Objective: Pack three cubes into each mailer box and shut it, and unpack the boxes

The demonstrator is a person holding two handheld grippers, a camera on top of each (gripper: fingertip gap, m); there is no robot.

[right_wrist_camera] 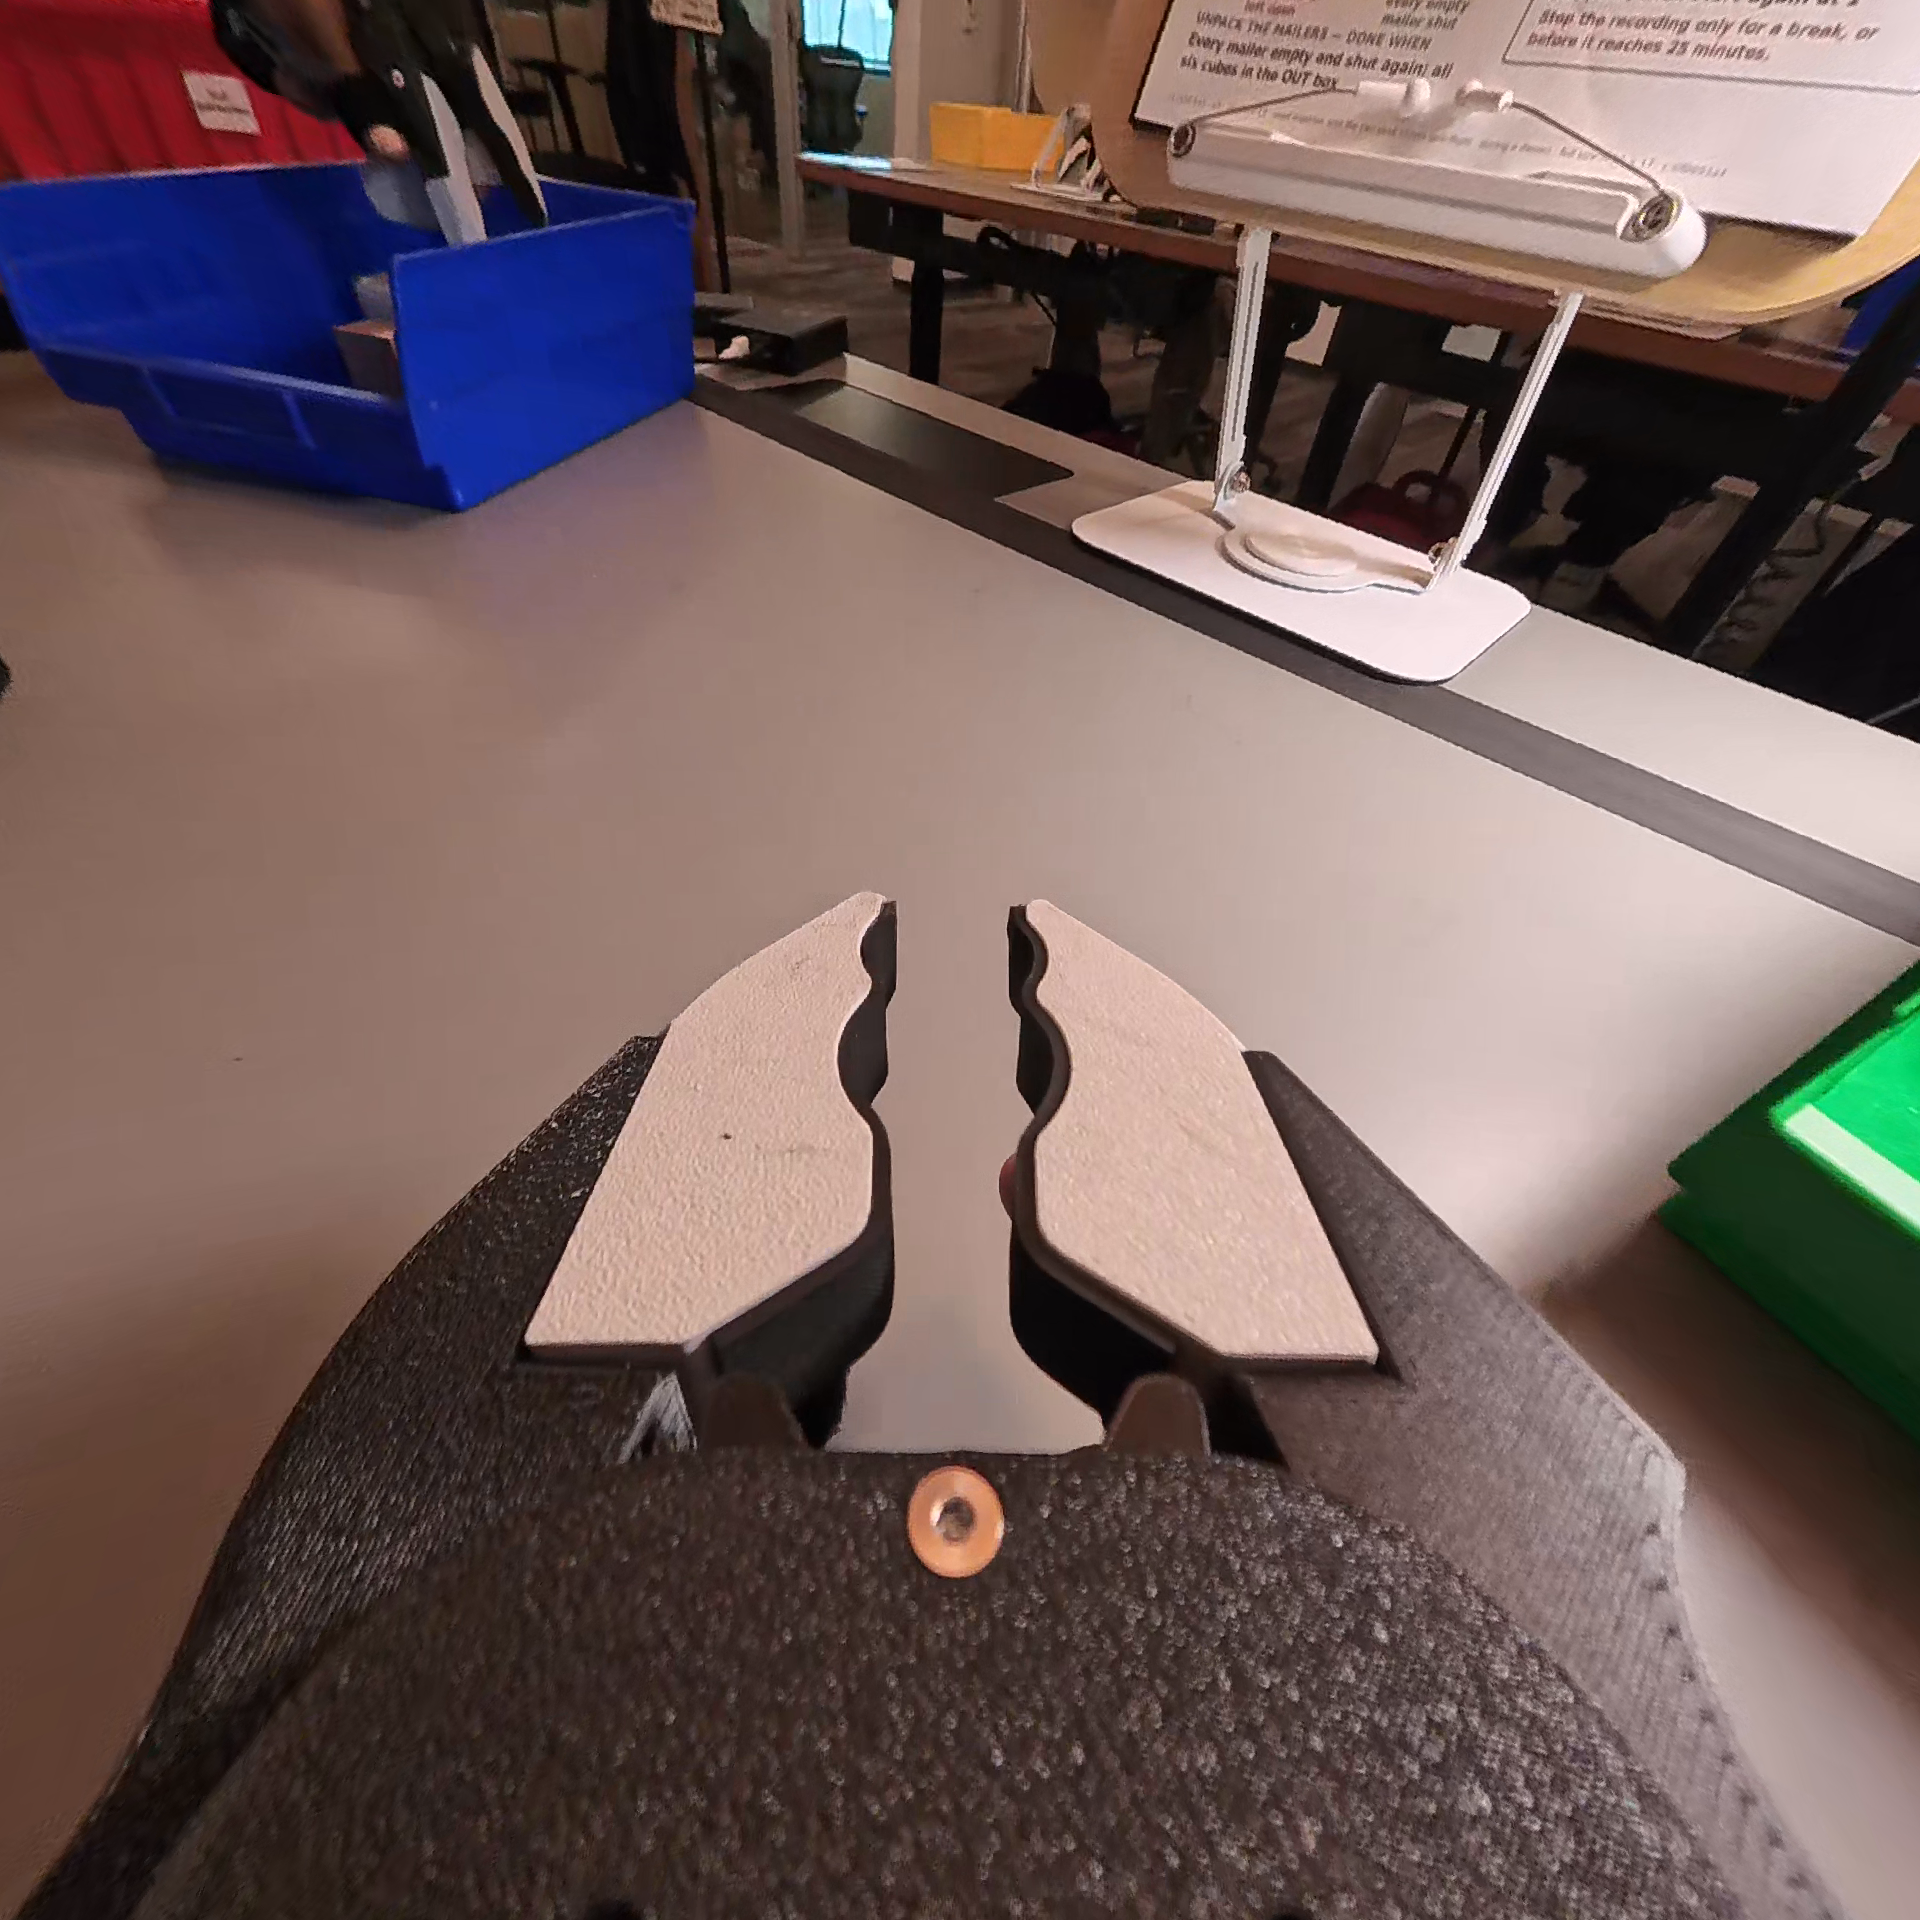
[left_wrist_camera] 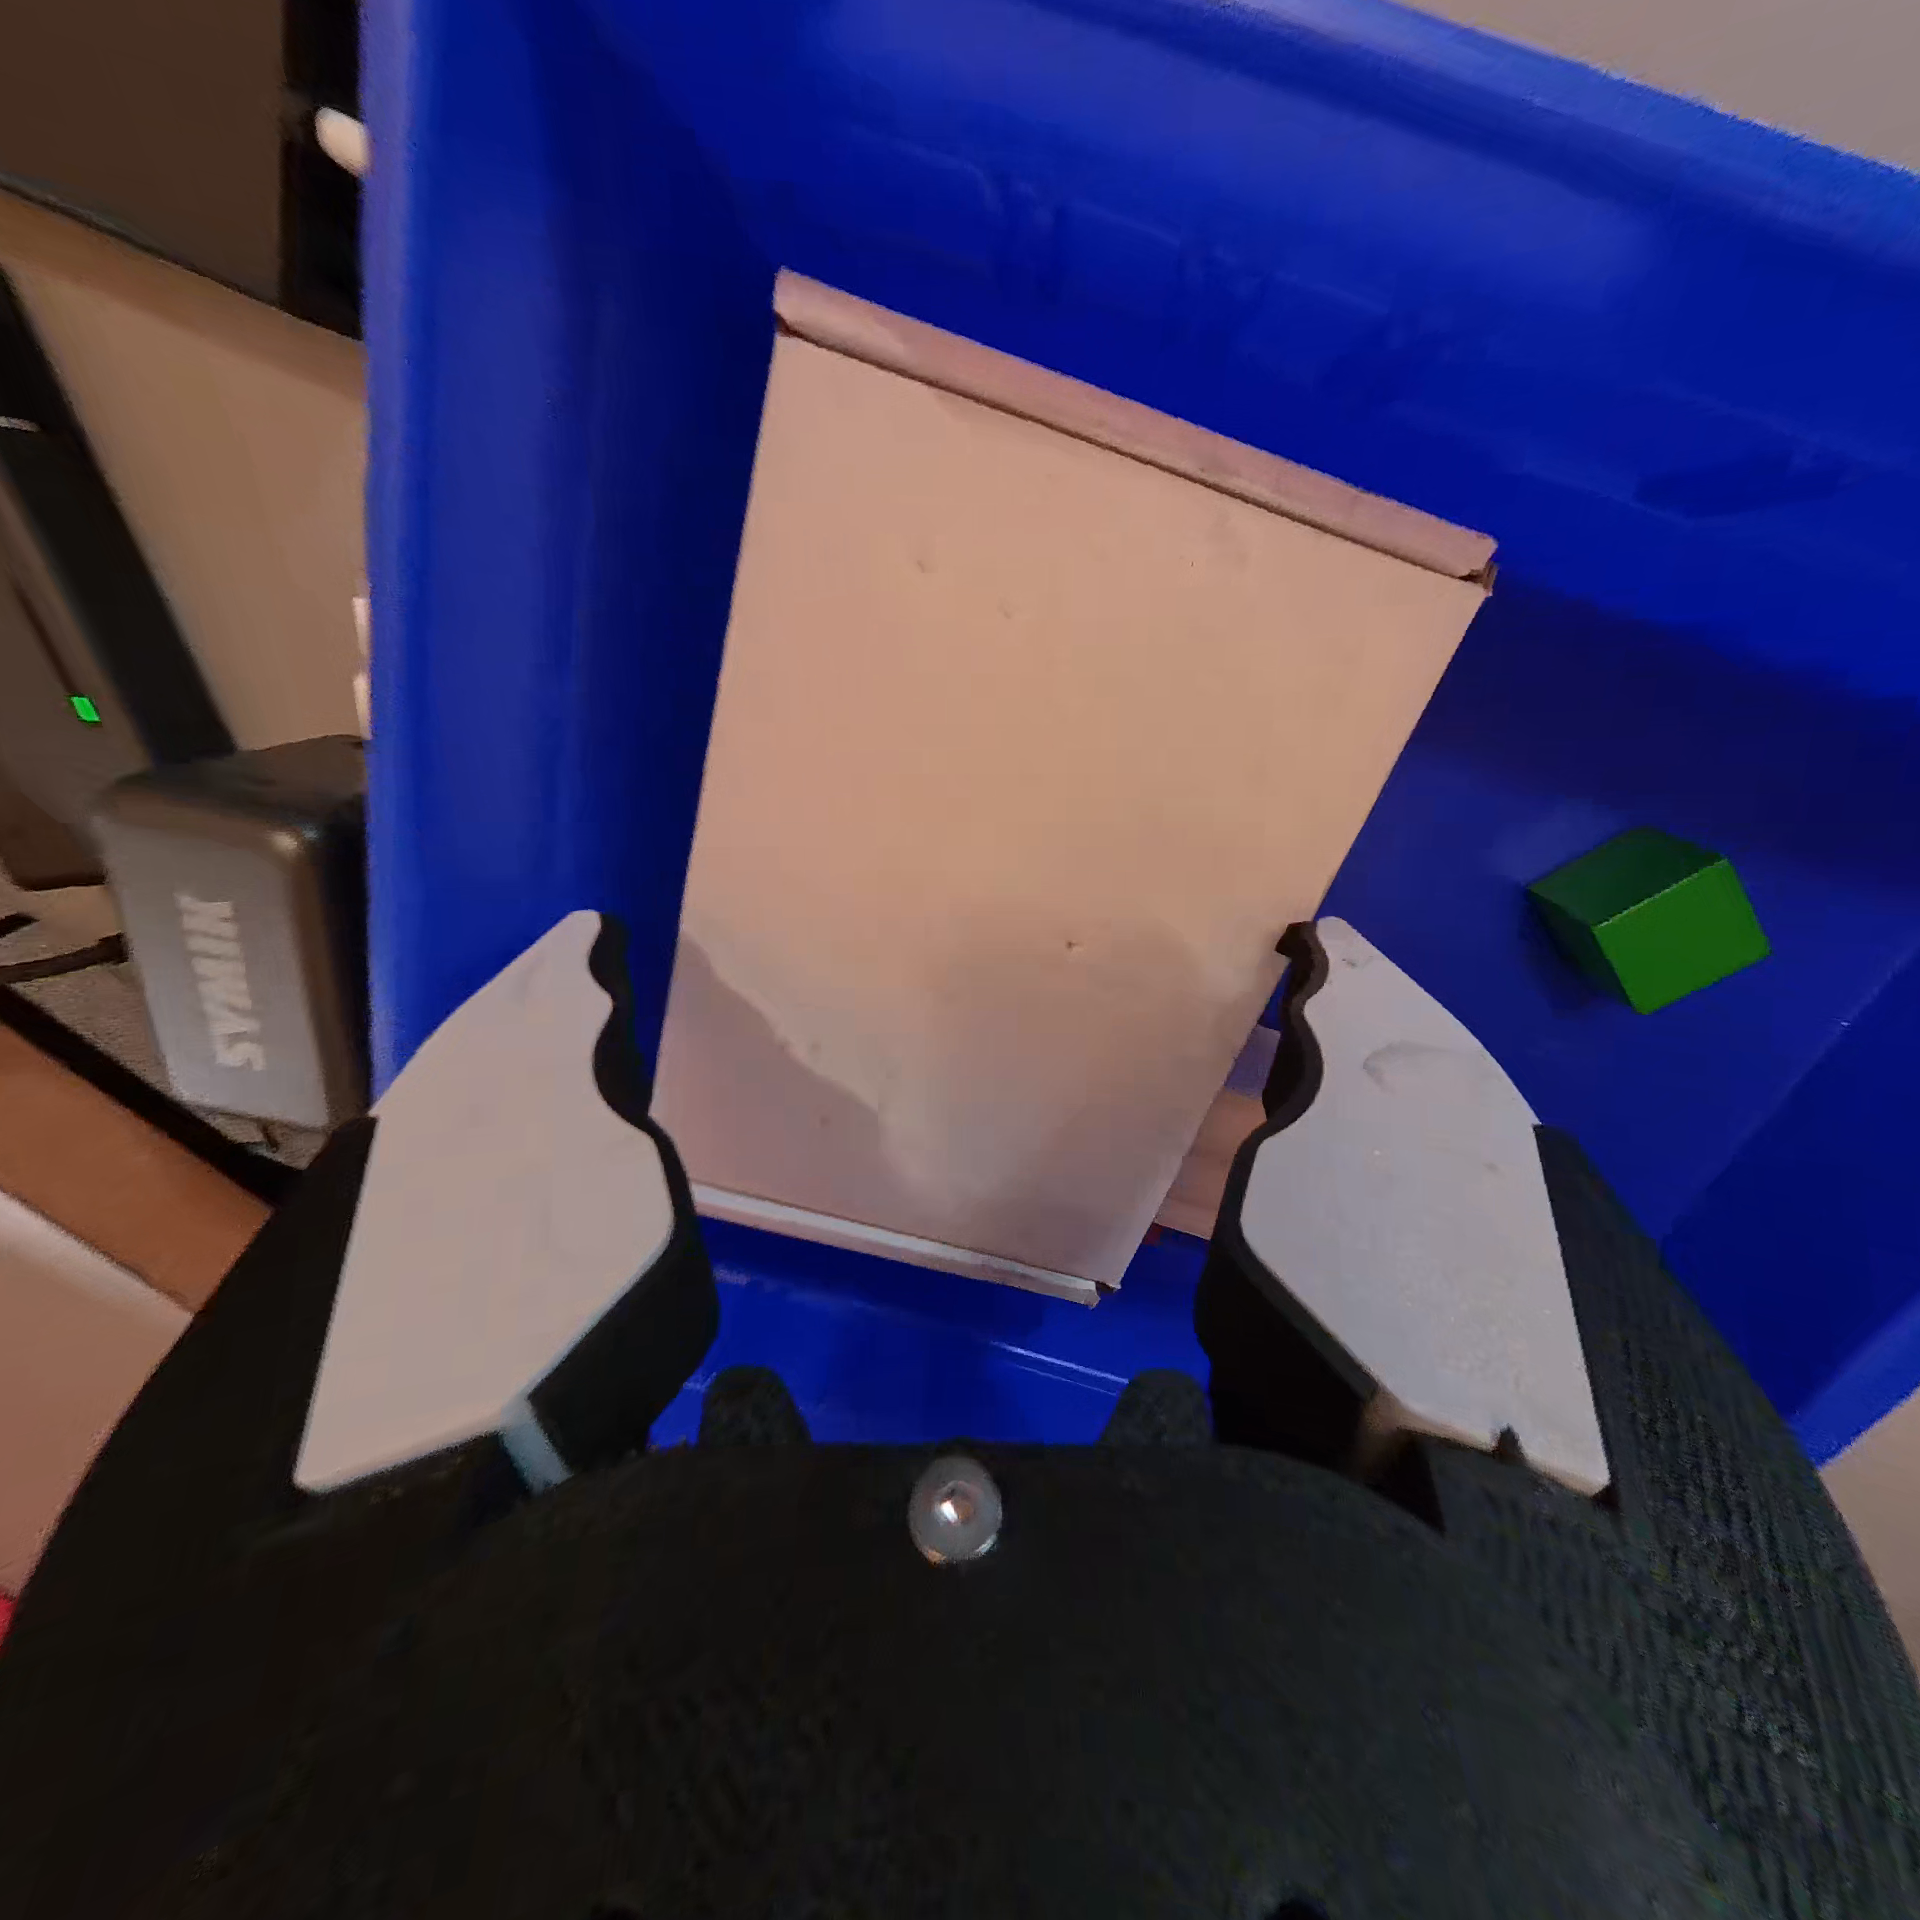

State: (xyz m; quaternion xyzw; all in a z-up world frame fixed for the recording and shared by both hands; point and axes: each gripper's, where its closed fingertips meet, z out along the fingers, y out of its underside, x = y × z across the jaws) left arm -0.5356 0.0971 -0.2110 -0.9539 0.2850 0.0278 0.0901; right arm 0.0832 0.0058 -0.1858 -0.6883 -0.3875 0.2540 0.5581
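Observation:
A shut cardboard mailer box [left_wrist_camera: 1018,748] lies inside the blue bin [left_wrist_camera: 540,520]. My left gripper [left_wrist_camera: 956,935] is open right above it, one finger on each side of the box's near half; a strip of blue shows between the left finger and the box. A green cube [left_wrist_camera: 1652,920] lies on the bin floor to the right of the box. A second cardboard edge [left_wrist_camera: 1210,1153] peeks out under the box's near right corner. My right gripper [right_wrist_camera: 951,909] hovers over the bare grey table [right_wrist_camera: 520,779], jaws a narrow gap apart and empty. In the right wrist view the left gripper [right_wrist_camera: 488,197] dips into the blue bin [right_wrist_camera: 540,322].
A green bin [right_wrist_camera: 1829,1174] stands at the right edge of the table. A white document stand [right_wrist_camera: 1299,582] with an instruction sheet stands at the far side. A red bin [right_wrist_camera: 104,94] sits behind the blue one. A black device [left_wrist_camera: 239,925] lies left of the blue bin. About 65 centimetres separates my left fingertips from my right.

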